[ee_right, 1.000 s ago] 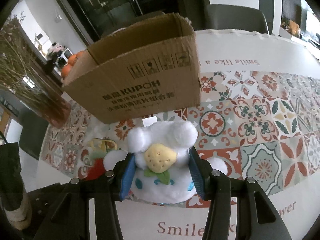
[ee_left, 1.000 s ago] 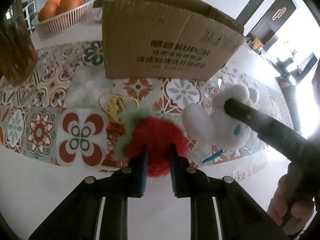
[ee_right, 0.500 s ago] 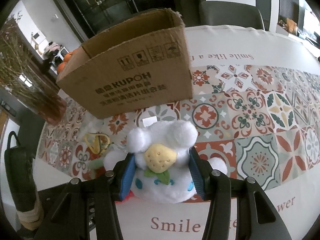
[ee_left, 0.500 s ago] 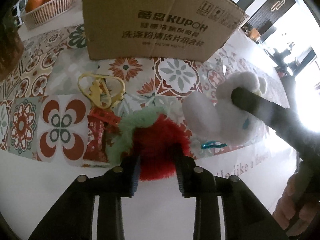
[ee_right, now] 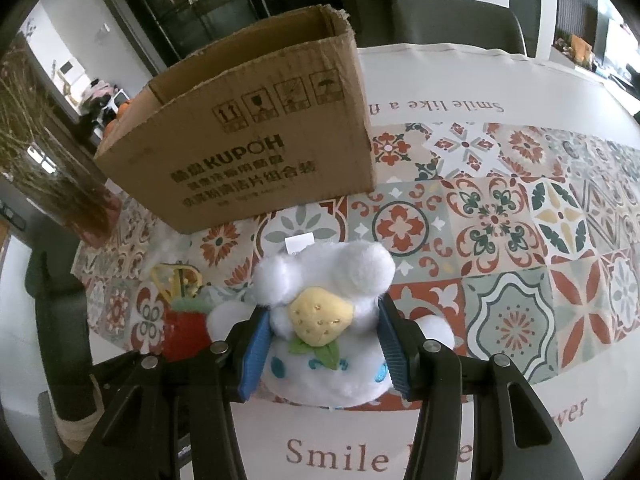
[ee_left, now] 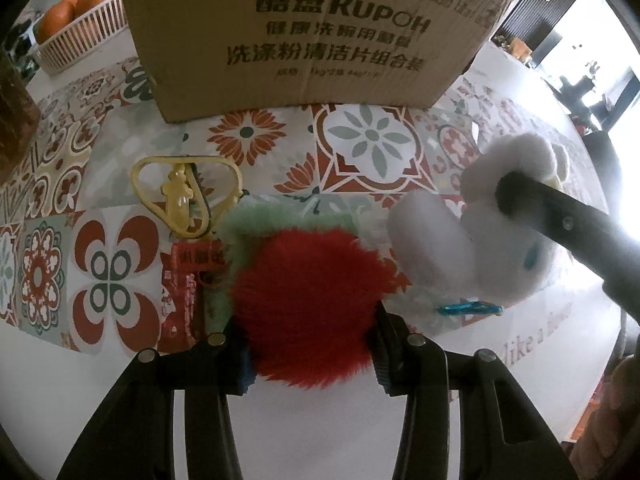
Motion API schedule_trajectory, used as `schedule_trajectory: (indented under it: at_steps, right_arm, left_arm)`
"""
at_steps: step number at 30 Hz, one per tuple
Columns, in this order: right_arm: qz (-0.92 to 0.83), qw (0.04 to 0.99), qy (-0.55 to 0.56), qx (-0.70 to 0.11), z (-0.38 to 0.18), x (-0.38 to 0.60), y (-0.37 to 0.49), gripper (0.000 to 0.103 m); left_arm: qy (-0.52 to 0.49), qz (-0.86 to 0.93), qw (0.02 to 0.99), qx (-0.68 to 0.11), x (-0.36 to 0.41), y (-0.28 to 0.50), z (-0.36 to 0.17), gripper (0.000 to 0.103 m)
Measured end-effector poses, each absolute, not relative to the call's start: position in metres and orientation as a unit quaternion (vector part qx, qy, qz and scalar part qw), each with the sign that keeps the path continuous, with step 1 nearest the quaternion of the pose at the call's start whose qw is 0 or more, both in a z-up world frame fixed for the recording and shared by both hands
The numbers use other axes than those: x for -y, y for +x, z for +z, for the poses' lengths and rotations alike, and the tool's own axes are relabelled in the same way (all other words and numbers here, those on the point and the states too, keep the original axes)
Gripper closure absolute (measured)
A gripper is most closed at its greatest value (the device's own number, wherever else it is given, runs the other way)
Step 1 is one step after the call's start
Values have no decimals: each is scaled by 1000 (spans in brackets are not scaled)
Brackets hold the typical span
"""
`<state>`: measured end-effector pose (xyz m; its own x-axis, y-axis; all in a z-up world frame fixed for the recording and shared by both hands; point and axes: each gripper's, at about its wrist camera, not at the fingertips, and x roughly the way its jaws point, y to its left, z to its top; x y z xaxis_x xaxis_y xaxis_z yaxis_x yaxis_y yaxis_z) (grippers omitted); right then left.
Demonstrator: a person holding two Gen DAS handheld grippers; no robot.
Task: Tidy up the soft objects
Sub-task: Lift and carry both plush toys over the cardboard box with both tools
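Note:
A red fluffy toy (ee_left: 308, 300) with a pale green fringe lies on the patterned tablecloth (ee_left: 372, 140). My left gripper (ee_left: 310, 356) points down over it, its jaws opening, with the toy between them and its fur brushing both pads. My right gripper (ee_right: 323, 340) is shut on a white plush toy (ee_right: 320, 316) with a yellow strawberry on its head, just right of the red toy (ee_right: 184, 332). In the left wrist view the white plush (ee_left: 472, 240) sits under the right gripper's black finger (ee_left: 560, 224). An open cardboard box (ee_left: 304, 32) stands right behind both toys.
A yellow plastic ring charm (ee_left: 184, 196) and a red packet (ee_left: 188, 292) lie left of the red toy. A blue clip (ee_left: 468, 308) lies by the white plush. A basket of oranges (ee_left: 80, 28) and a vase of dried twigs (ee_right: 60, 184) stand at the far left.
My left gripper came down over the red toy and its jaws went from shut to spread around it. The right gripper stayed clamped on the white plush.

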<state>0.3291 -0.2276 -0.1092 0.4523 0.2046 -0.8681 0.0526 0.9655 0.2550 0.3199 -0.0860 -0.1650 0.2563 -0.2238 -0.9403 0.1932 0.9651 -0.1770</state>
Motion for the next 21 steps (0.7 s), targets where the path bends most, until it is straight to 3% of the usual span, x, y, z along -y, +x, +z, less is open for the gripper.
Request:
schedule_trajectory:
  at_steps: [6,21]
  right_arm:
    - [43,844,121,-520,-108,224,328,51]
    - [45,877,111,-465,-61,219,316,51]
  left_arm:
    - [-28,-140,797,-587,76,322,-164,67]
    - [-64,-141,844,-513,40,302,-96,67]
